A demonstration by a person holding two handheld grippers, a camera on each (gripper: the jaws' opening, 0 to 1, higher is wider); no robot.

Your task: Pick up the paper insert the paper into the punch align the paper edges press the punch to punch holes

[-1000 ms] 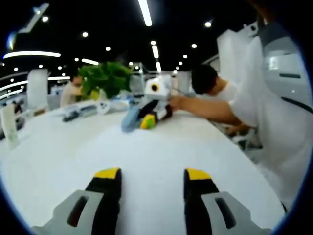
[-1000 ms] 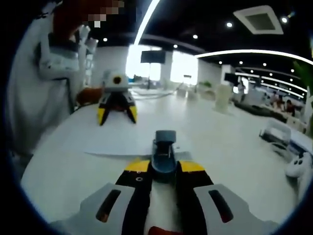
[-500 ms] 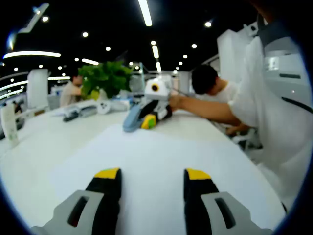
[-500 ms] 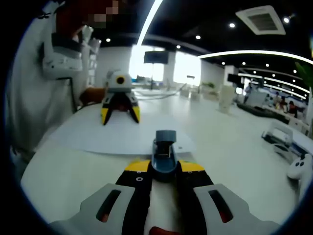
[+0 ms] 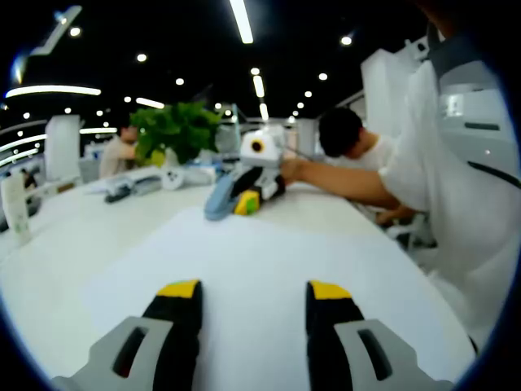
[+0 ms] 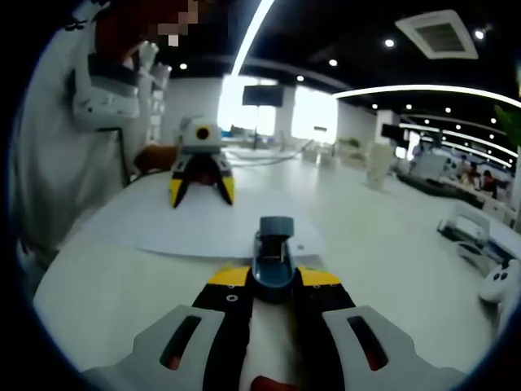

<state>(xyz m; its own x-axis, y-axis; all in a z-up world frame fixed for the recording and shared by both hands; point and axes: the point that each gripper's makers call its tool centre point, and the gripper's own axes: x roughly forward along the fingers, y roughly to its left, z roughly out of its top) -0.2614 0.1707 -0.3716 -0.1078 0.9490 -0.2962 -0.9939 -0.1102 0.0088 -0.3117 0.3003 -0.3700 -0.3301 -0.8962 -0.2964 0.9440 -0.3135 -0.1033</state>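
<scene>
Spanning both views, a white table (image 5: 73,244) stands in a large, dim hall lit by ceiling strips and spot lamps. In the left gripper view, from left to right: a small upright white item at the far left edge, too blurred to identify; a seated person in the background; a green plant (image 5: 175,130); a few small devices (image 5: 134,186) lying on the far side of the table; then the right gripper (image 5: 244,199) at the far edge of the paper (image 5: 244,269), its jaws closed on the blue-grey punch (image 5: 218,198). Right of it come a hand and forearm, a second seated person, and a white sleeve along the right edge. The left gripper (image 5: 254,289) hovers in the foreground with jaws wide apart, the paper lying flat on the table beneath and between them.

In the right gripper view, from left to right: a person in white clothing; the left gripper (image 6: 200,192) resting over the far part of the paper (image 6: 179,228), jaws spread; the punch (image 6: 273,257) at centre, gripped between the jaws of the right gripper (image 6: 273,277), with the near paper edge reaching its mouth, though how far in cannot be told. Farther right lie white devices (image 6: 488,269) near the table edge, well apart from the paper.
</scene>
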